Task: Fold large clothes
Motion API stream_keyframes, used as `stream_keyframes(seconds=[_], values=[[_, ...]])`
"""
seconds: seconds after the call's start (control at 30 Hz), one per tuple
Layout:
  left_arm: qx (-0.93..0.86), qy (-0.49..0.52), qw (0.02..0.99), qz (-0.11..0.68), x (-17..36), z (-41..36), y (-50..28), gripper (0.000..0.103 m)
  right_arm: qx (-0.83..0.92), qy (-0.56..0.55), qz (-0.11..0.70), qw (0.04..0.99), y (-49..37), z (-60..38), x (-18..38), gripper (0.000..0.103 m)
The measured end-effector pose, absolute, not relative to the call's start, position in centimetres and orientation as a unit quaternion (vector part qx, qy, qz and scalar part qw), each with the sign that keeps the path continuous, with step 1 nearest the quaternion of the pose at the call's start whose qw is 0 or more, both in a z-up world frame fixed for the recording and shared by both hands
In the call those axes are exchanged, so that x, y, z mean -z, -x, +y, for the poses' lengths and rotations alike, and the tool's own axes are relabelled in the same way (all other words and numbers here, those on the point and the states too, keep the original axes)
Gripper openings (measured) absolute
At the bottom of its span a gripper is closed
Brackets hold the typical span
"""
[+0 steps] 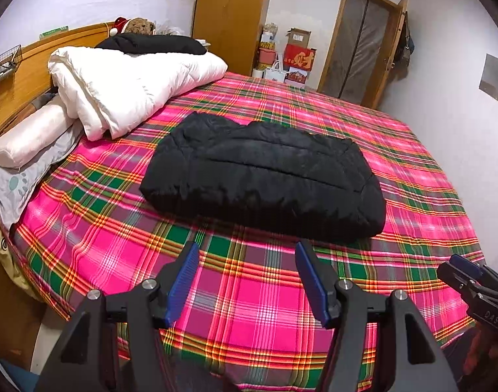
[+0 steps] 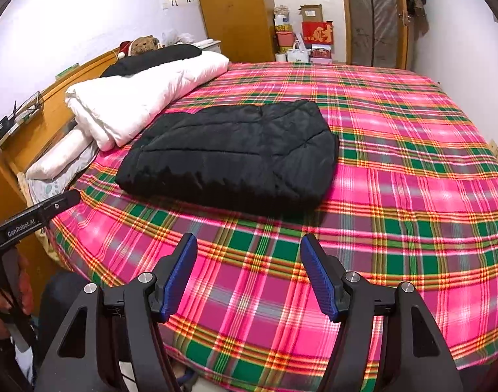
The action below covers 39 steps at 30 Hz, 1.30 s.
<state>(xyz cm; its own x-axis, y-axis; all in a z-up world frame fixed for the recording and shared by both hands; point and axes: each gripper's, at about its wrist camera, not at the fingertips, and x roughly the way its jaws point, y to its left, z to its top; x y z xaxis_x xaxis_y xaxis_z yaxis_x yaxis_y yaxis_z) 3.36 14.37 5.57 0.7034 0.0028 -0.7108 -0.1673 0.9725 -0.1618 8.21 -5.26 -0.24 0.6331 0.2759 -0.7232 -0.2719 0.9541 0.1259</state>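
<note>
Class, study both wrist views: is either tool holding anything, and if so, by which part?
Nothing is held. The left tool and right tool both stand open over the plaid bed sheet, short of the folded black jacket.

White duvet, maybe teddy, by headboard.

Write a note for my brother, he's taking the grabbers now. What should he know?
Left gripper: open, holding nothing, above the plaid bedsheet.
Right gripper: open, holding nothing too.
Black jacket: lying folded into a neat rectangle in the middle of the bed, apart from both grippers.
White quilt: rolled up by the headboard.
Done: the jacket looks folded.
Left: maybe only tidying or moving it away.
</note>
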Motion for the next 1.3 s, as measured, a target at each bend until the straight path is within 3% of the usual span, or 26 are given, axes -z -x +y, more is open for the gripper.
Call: stream_keyframes(seconds=[1.3], values=[[-0.056,0.079,0.913,0.398,-4.6,13.8,-3.1,0.063,-0.164,0.026,0.417,0.894,-7.9,-3.1,1.5,0.066]])
